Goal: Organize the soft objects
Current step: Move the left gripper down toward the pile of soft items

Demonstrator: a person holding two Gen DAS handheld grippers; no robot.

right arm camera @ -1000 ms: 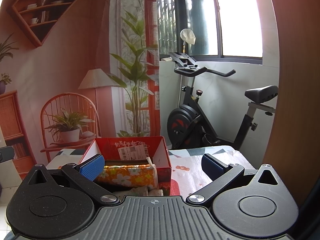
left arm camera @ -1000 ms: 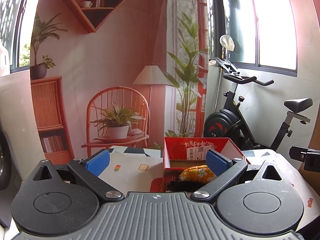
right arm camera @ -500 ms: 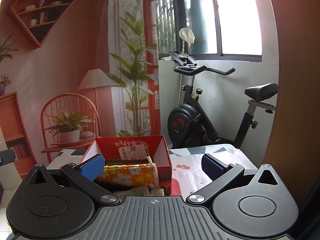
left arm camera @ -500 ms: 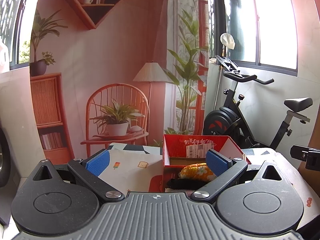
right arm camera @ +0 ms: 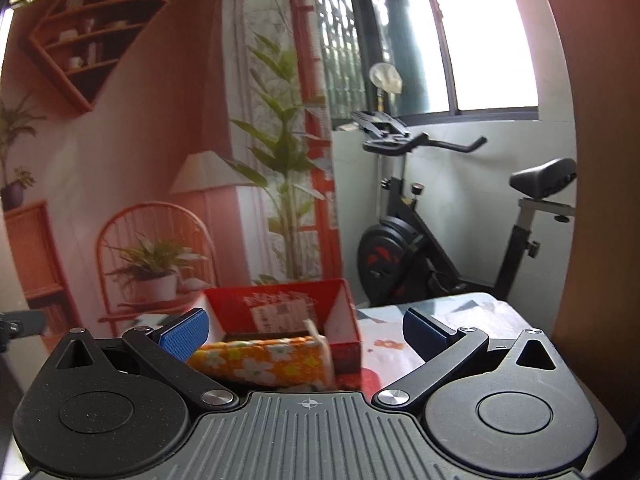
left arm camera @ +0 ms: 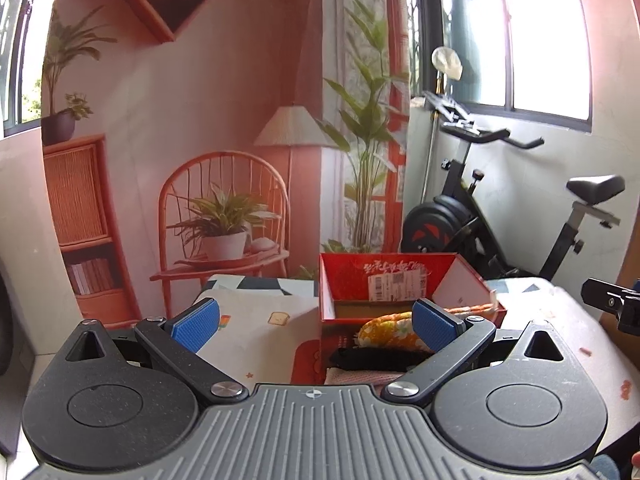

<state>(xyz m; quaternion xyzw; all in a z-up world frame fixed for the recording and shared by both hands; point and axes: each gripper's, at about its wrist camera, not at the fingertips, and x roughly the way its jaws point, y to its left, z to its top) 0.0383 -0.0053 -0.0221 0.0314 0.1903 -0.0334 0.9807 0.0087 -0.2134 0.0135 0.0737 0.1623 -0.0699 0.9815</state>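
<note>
An orange floral cloth point(right arm camera: 260, 364) lies folded at the near open side of a red cardboard box point(right arm camera: 344, 312), its length running left to right across the box's mouth, with a pale edge standing up at its right end. In the left wrist view the same floral cloth point(left arm camera: 390, 330) shows as a rounded bundle at the near right of the red box point(left arm camera: 340, 284), and just nearer than it sits a black soft item point(left arm camera: 376, 358) on top of a pinkish fabric point(left arm camera: 348, 378). A white shipping label point(left arm camera: 394, 286) is stuck on the inner far wall of the box. The box stands on a table covered with a patterned tablecloth point(left arm camera: 256, 328) printed with small pictures. The left gripper point(left arm camera: 316, 322) has its jaws spread wide and holds nothing; its right blue pad point(left arm camera: 434, 324) overlaps the floral cloth in the view, though contact cannot be told. The right gripper point(right arm camera: 306, 330) is likewise spread wide and empty, its left blue pad point(right arm camera: 184, 334) just beside the cloth's left end. Beyond the table, a printed backdrop point(left arm camera: 224, 128) of a wicker chair, lamp and plants fills the far left, and a black exercise bike point(right arm camera: 440, 240) stands at the far right under a bright window point(right arm camera: 480, 32).
</note>
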